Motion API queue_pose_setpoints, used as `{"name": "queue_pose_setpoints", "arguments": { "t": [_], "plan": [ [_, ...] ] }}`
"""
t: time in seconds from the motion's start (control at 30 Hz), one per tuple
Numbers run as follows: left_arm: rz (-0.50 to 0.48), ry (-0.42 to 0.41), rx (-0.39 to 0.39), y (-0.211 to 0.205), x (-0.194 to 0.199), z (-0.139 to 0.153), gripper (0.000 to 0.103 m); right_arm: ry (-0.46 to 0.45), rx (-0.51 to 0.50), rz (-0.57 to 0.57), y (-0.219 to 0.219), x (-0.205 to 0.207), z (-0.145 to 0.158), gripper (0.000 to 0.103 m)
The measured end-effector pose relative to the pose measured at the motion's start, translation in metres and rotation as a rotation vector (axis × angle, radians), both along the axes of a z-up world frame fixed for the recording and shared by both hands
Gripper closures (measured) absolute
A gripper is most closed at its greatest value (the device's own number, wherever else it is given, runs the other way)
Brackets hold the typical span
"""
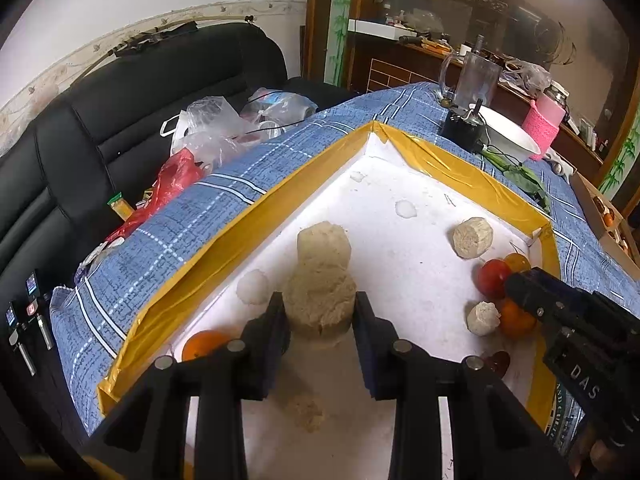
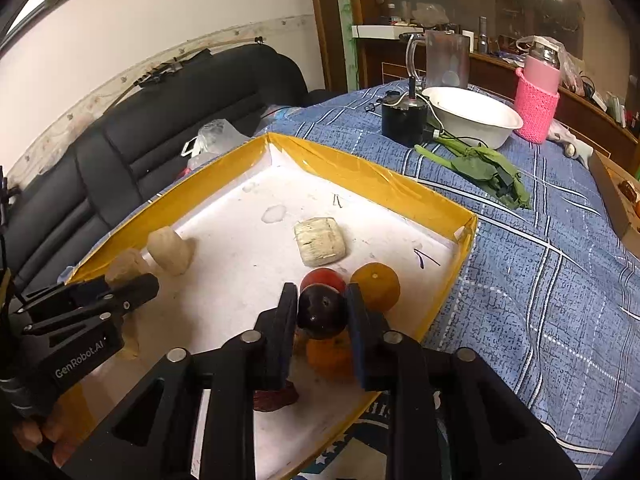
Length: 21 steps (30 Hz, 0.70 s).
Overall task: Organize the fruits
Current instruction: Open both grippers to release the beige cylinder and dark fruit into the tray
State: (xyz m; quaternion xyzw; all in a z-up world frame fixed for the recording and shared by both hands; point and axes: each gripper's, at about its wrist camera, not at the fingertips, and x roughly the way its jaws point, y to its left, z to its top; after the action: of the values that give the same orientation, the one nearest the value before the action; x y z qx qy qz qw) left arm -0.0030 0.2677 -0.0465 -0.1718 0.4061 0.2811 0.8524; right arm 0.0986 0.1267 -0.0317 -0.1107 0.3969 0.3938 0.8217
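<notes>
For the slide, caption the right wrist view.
Right gripper fingers flank a dark round plum among oranges in the yellow-rimmed white foam tray.

both grippers are black: the left gripper [image 1: 318, 312] has flat dark blue-black fingers, silver pivot pins, "genrobot.ai" lettering; the right gripper [image 2: 322, 312], at three o'clock, reads "das".

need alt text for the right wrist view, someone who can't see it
The right gripper has its jaws on either side of a dark plum in a shallow yellow-rimmed white tray, with a red fruit and oranges close around it. The tray sits on a blue checked cloth; the left gripper enters from the left beside tan lumps.
</notes>
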Motion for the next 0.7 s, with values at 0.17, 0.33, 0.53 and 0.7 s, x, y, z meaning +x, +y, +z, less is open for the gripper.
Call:
{"name": "queue_pose_setpoints", "arguments": {
  "t": [0.17, 0.33, 0.53, 0.7],
  "plan": [
    [0.051, -0.020, 0.004, 0.005, -0.011, 0.006, 0.036, -0.035, 0.008, 0.000, -0.004, -0.006, 0.009, 0.047],
    [0.079, -0.062, 0.020, 0.006, -0.028, 0.015, 0.019, -0.097, 0.031, 0.002, -0.022, -0.021, 0.028, 0.017],
    [0.071, -0.088, 0.054, -0.008, -0.047, 0.027, 0.013, -0.155, 0.067, 0.003, -0.059, -0.051, 0.053, 0.003],
    [0.039, -0.113, 0.048, -0.026, -0.061, 0.038, 0.009, -0.185, 0.070, 0.027, -0.089, -0.083, 0.065, 0.001]
  ]
}}
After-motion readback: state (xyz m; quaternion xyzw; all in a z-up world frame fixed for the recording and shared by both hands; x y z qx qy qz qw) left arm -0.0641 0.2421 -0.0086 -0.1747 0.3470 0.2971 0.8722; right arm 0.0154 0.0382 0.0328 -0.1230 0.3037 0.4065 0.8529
